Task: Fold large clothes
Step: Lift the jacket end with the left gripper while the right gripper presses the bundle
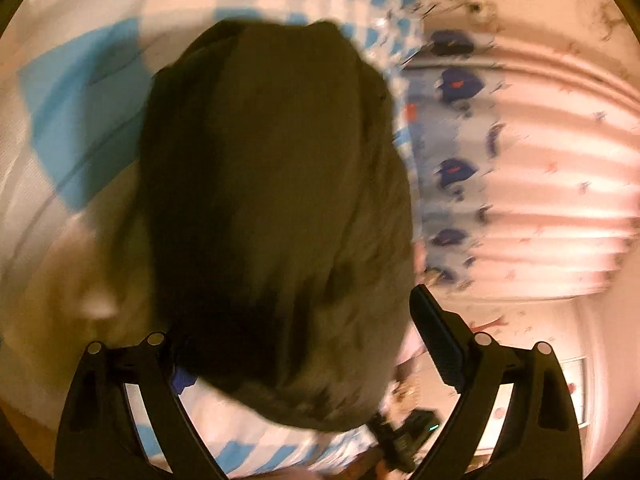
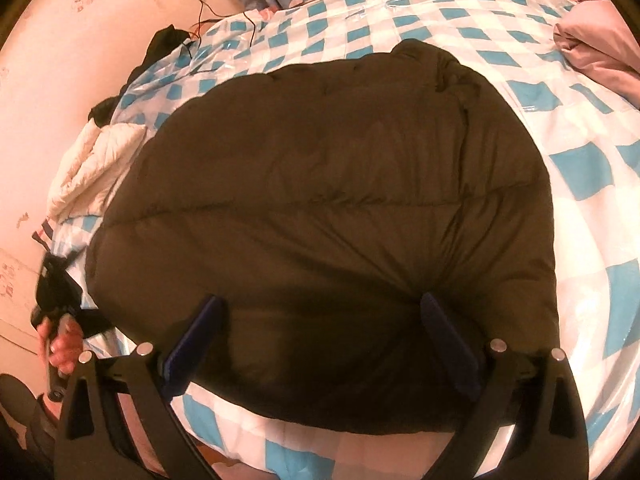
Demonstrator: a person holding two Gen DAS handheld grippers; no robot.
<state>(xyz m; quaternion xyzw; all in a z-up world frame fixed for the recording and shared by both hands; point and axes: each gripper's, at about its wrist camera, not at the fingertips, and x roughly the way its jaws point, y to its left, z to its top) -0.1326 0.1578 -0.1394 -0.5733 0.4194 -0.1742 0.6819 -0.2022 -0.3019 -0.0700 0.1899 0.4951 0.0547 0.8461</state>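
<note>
One large, dark olive-brown quilted puffer jacket (image 2: 320, 208) was seen spread in a thick, rounded mound on a bed covered with a white and turquoise checked cover (image 2: 580, 168) under what looked like a glossy plastic film. The jacket's fabric appeared matte and softly padded, crossed by stitched seams and shallow puckers. In the right wrist view, the right gripper (image 2: 320, 344) was held over the jacket's near edge with its jaws spread wide; the dark blue pads (image 2: 448, 344) appeared to rest against the puffy surface, though no fold was pinched between them. In the blurred left wrist view, the left gripper (image 1: 296, 344) was likewise held wide open around the bulk of the same jacket (image 1: 272, 208), only its right pad (image 1: 434, 336) being clearly visible; whether the fabric was touched could not be told. A cream quilted garment (image 2: 96, 164) was lying crumpled beside the jacket at the bed's left edge, with a black piece of cloth (image 2: 164, 40) further back. A pale pink padded bundle (image 2: 596, 52) was seen at the far right, well apart from the jacket. A person's hand (image 2: 60, 344) gripping the black handle of the other gripper was visible at the lower left of the right wrist view. A blue cartoon-printed fabric (image 1: 452, 160) and pink pleated curtains (image 1: 560, 168) were seen beyond the bed.
</note>
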